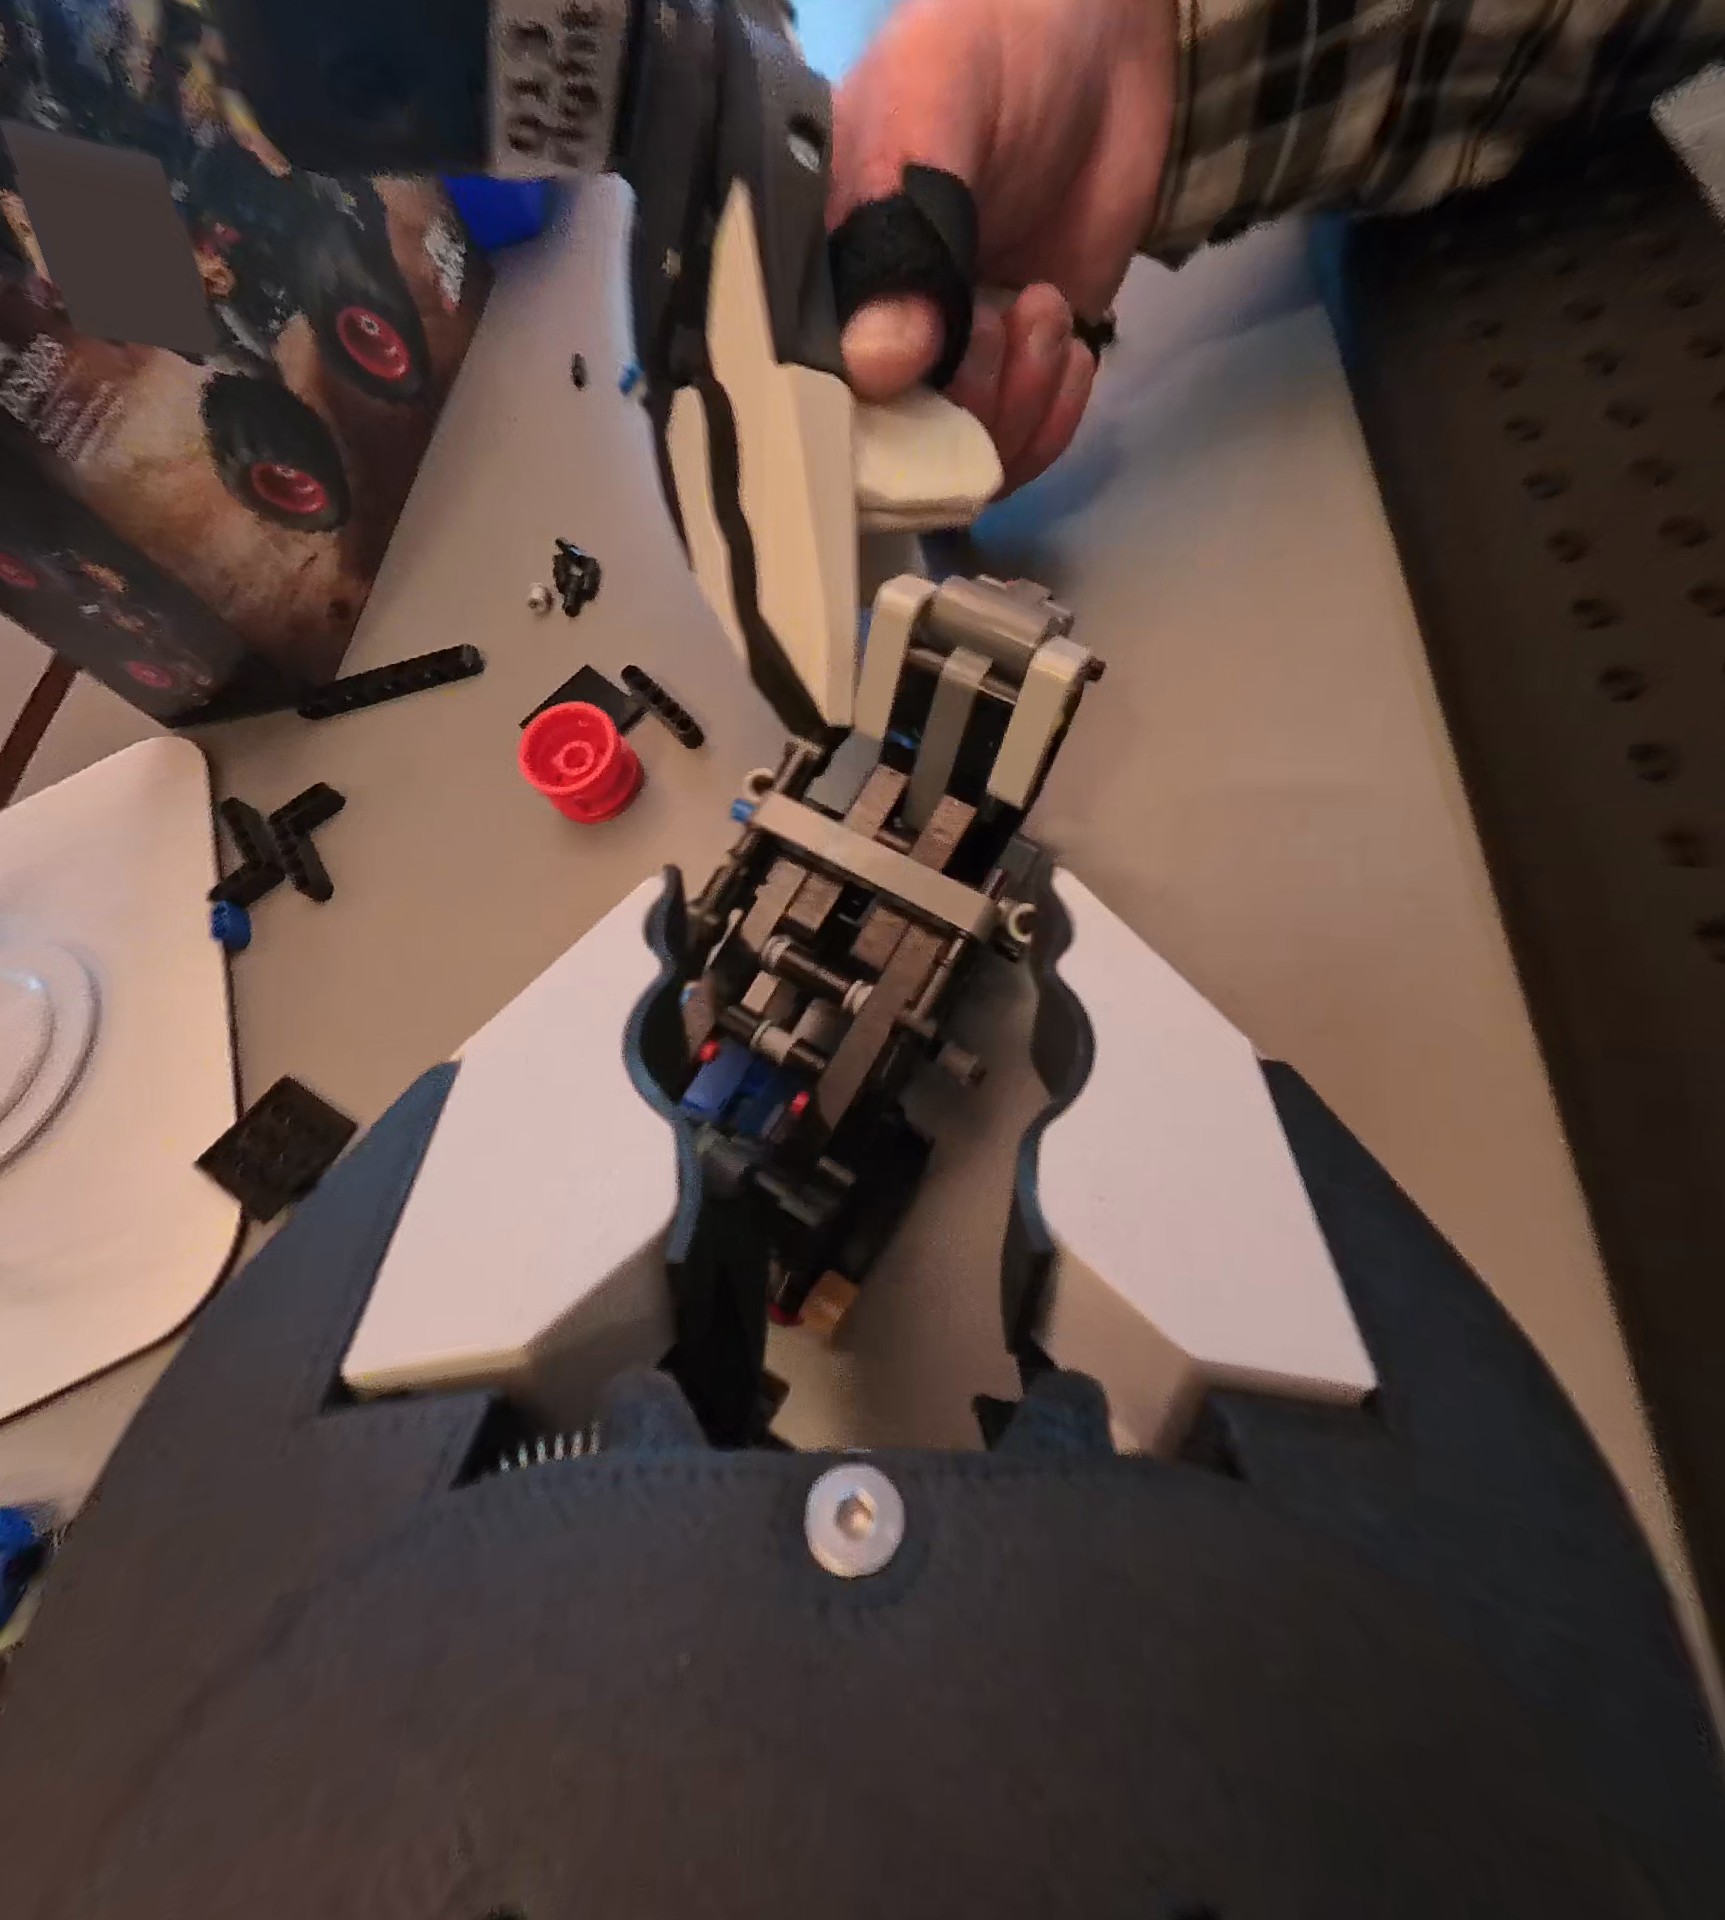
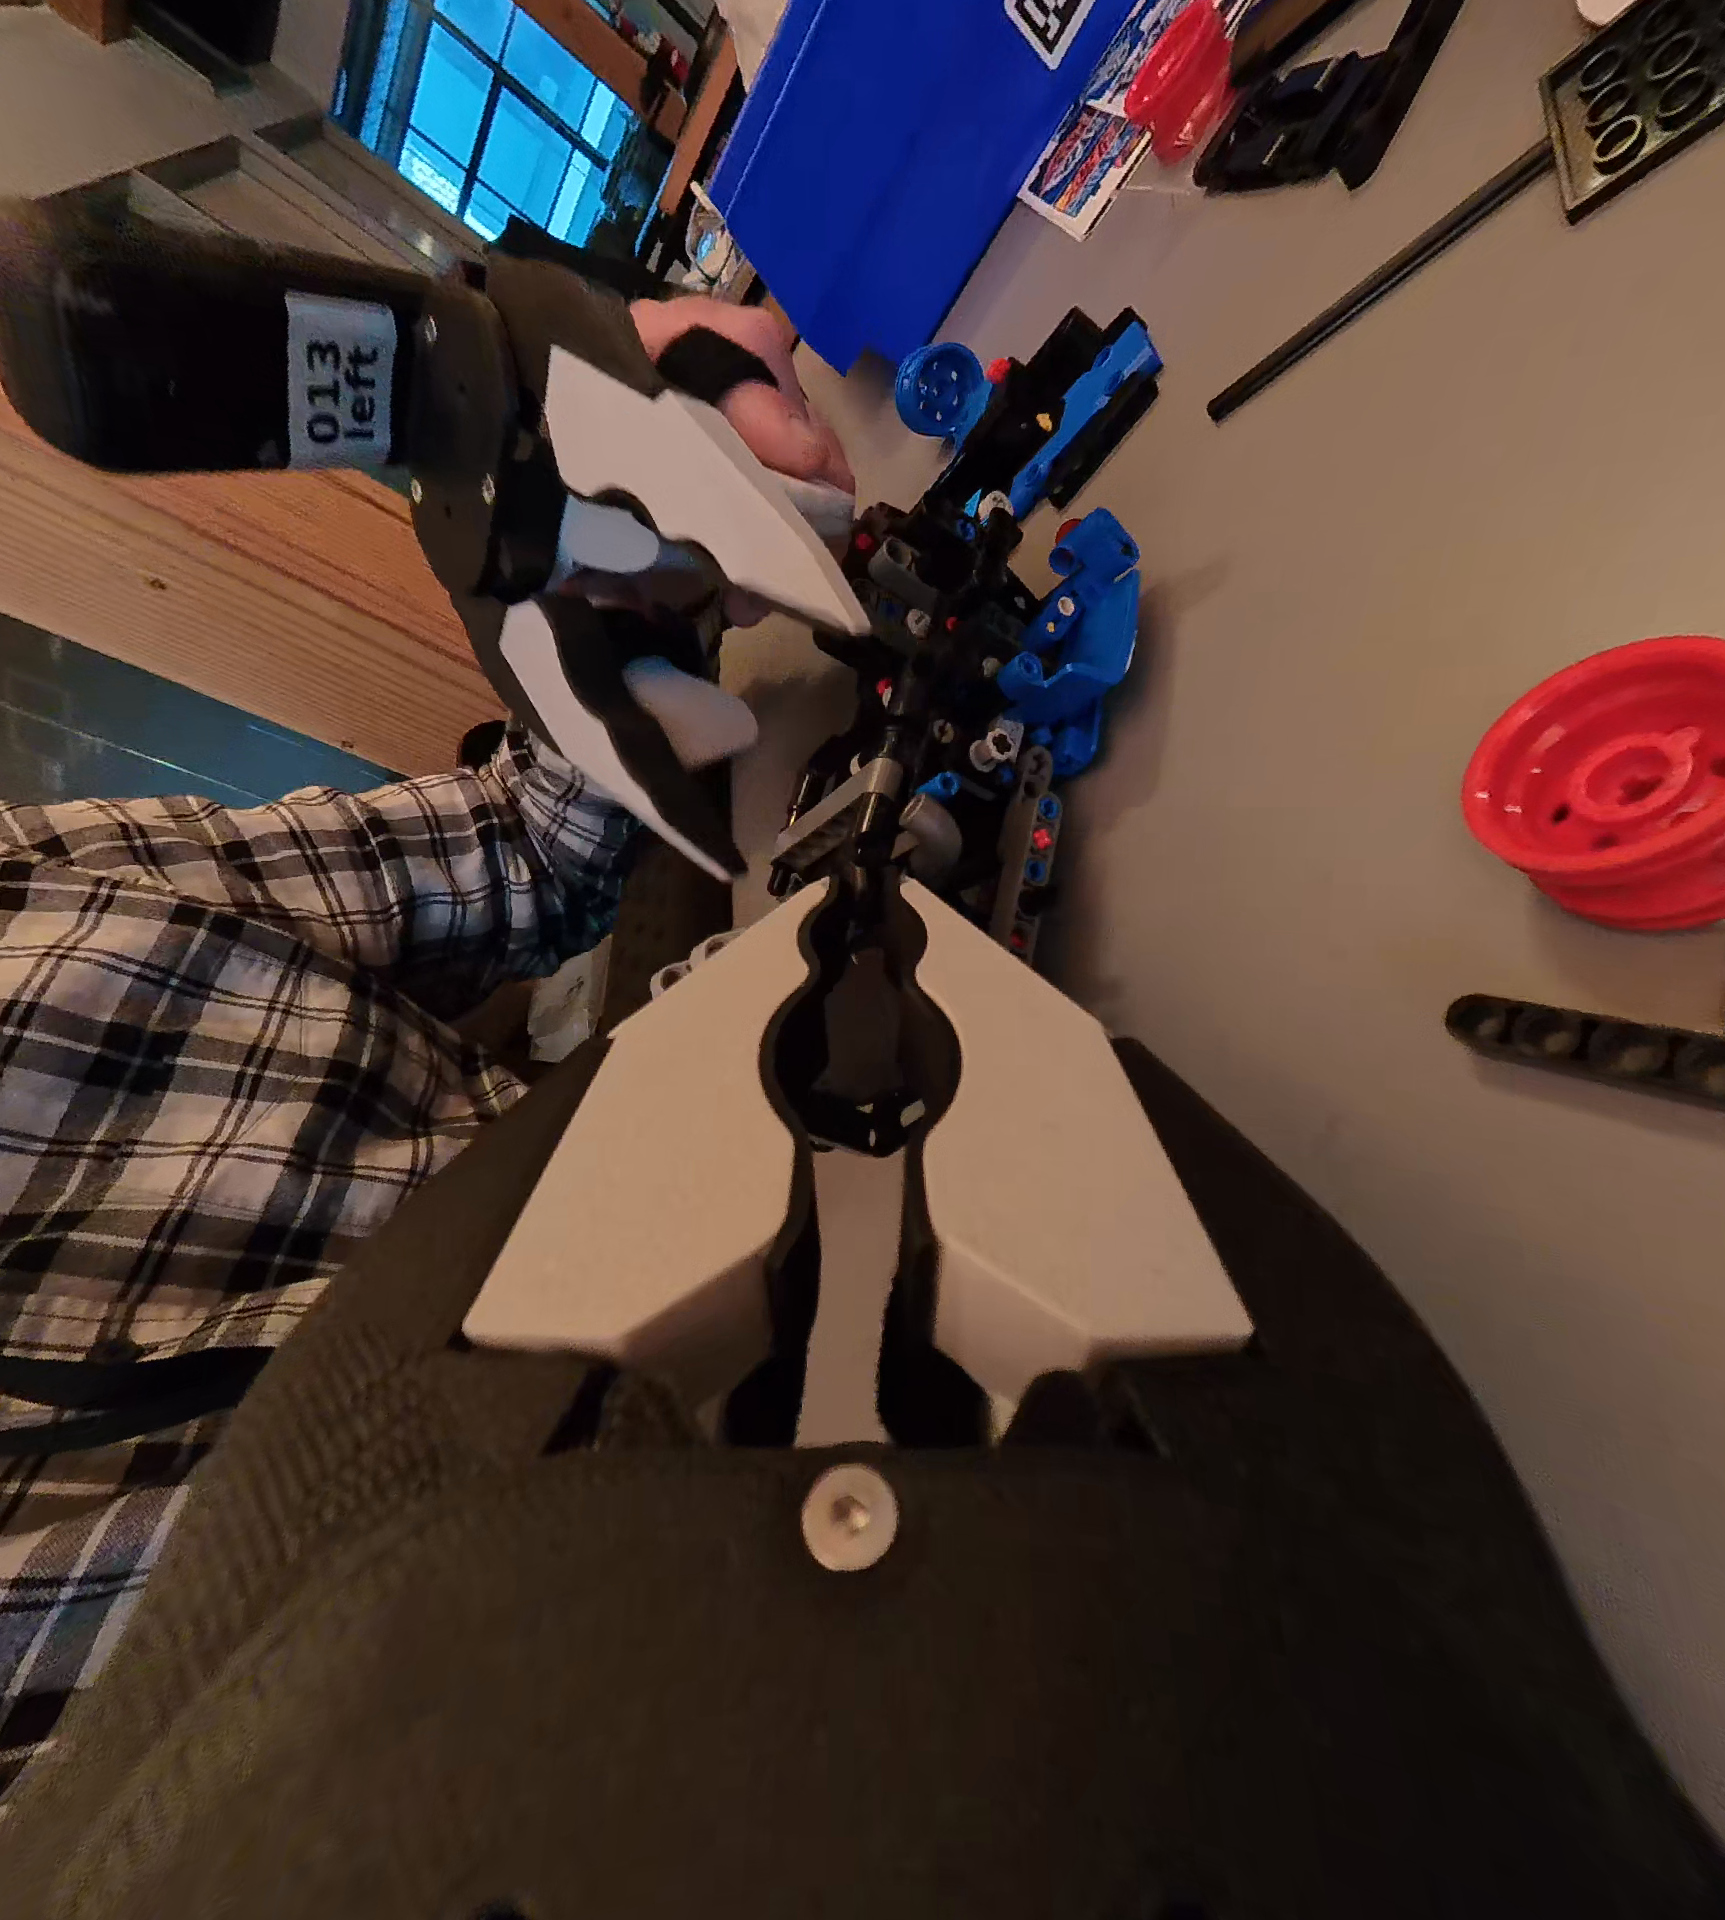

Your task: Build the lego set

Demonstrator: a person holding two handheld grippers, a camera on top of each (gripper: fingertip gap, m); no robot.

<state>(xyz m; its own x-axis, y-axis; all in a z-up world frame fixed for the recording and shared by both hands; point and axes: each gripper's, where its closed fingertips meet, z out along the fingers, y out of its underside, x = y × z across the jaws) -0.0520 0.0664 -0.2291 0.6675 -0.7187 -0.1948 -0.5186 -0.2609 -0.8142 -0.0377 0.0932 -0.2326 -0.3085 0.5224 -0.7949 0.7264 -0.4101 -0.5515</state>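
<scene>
Both tongs grip the lego chassis; only the right wrist view shows its blue panels.

A white label with dark printed characters sits on the black body of the left tool, behind its fingers. Far ahead of the right tool, a blue box carries a black-and-white square marker at its upper edge, and a colourful printed sheet lies just beside it on the counter. Ahead and left of the left tool, the set's carton bears pale lettering, too blurred to read.
</scene>
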